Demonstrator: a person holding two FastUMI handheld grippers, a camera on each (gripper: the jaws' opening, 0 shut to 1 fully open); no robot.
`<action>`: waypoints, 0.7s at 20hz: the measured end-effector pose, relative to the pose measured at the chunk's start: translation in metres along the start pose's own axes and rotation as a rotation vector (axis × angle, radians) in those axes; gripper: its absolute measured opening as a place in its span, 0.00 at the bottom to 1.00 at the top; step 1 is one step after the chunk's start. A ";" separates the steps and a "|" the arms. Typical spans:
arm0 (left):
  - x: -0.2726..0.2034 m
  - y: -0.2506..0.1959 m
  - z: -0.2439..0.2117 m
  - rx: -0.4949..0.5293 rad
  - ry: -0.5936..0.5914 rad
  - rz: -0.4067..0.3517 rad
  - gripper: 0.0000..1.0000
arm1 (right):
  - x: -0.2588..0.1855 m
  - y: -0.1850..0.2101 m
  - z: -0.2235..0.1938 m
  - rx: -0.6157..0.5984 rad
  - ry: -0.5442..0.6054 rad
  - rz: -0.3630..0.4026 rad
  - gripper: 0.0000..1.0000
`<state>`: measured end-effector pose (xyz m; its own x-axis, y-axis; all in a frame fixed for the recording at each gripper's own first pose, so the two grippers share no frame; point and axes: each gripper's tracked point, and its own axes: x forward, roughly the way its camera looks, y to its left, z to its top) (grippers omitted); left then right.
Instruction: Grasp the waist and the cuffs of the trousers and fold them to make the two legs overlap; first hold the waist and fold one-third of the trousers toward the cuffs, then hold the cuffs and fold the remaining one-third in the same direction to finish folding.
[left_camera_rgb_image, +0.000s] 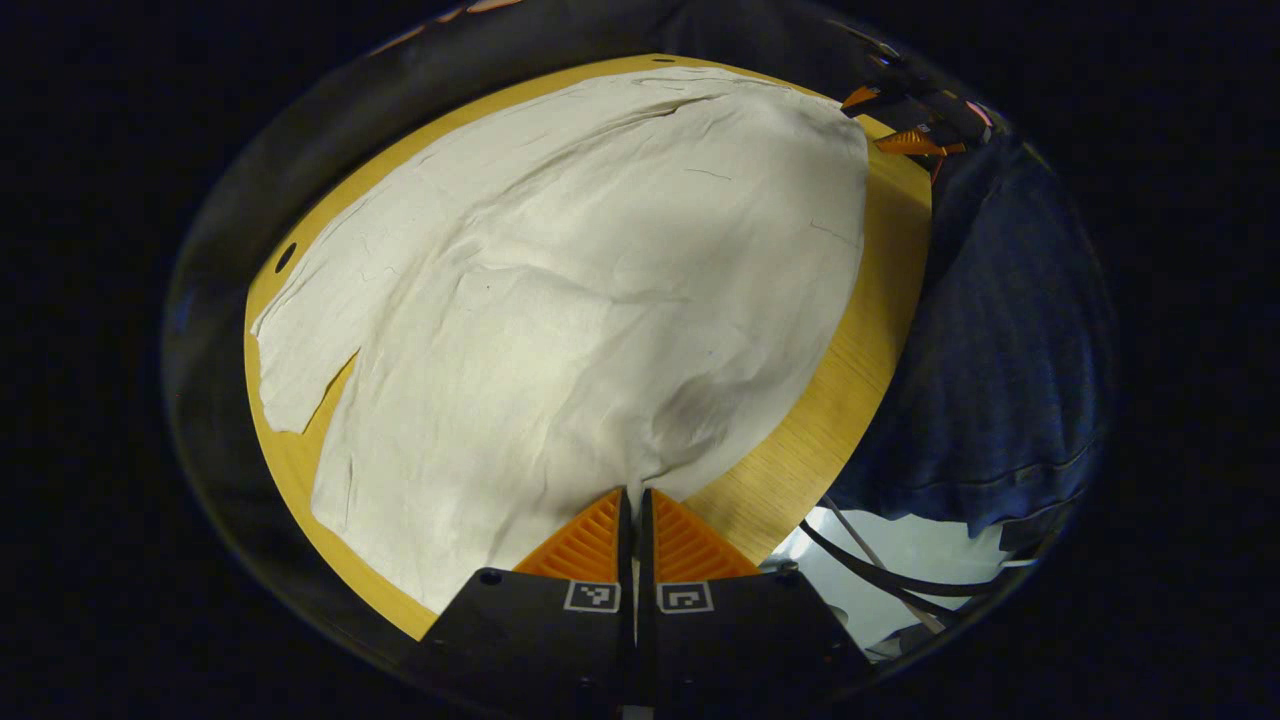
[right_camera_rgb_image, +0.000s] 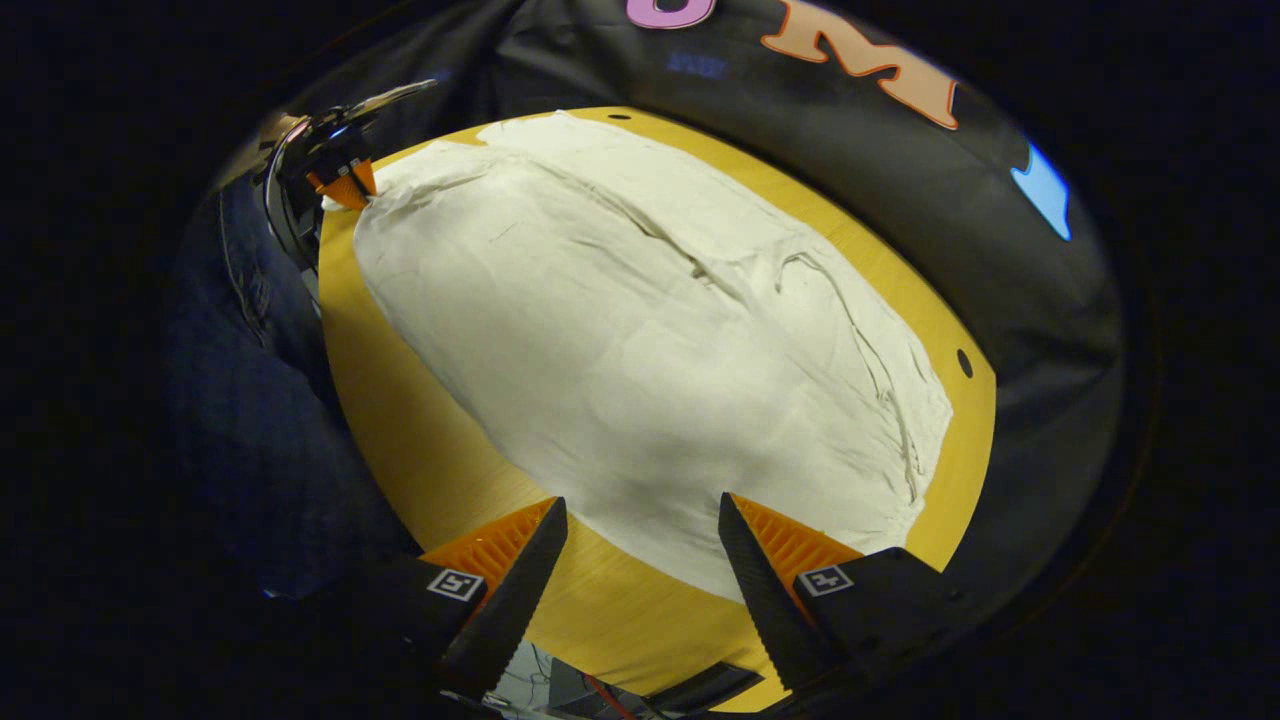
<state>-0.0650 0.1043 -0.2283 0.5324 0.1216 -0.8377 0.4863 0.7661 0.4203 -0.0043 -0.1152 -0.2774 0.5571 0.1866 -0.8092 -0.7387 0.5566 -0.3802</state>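
While a round wooden table takes up most of both views, nearly all of its top is covered by a pair of pale trousers spread flat, reaching from just ahead of each gripper's fingers to the far rim.

In the left gripper view, the cloth at the far left splits into two leg ends with a notch of bare wood between them, so the legs do not yet lie one on the other. A person in dark blue clothing stands beyond the table edge, off to the right of the fingers.

The left gripper sits at the near edge of the trousers with its fingers pressed together, and a small pucker of fabric rises right at their tips; they appear to pinch the cloth edge. In the right gripper view, this gripper shows far off at the upper left, touching a corner of the garment.

The right gripper hangs with its fingers spread wide apart, holding nothing, with the near hem of the trousers lying between and just ahead of the tips.

By my judgement, this is the first step: taking hold of the two ends before overlapping the legs. Next, the right gripper needs to come down and close on the hem in front of it.
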 end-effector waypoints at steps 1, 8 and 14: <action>0.000 0.001 0.000 -0.006 0.006 -0.003 0.00 | 0.003 0.004 -0.004 -0.005 0.019 0.023 0.98; 0.002 0.001 0.001 -0.021 0.033 -0.026 0.00 | 0.019 0.006 -0.011 -0.066 0.080 0.082 0.95; 0.001 0.001 0.001 -0.009 0.038 -0.046 0.00 | 0.023 0.016 -0.013 -0.042 0.131 0.165 0.83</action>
<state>-0.0633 0.1050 -0.2283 0.4826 0.1096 -0.8690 0.5036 0.7770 0.3777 -0.0089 -0.1124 -0.3078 0.3755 0.1637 -0.9122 -0.8323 0.4926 -0.2542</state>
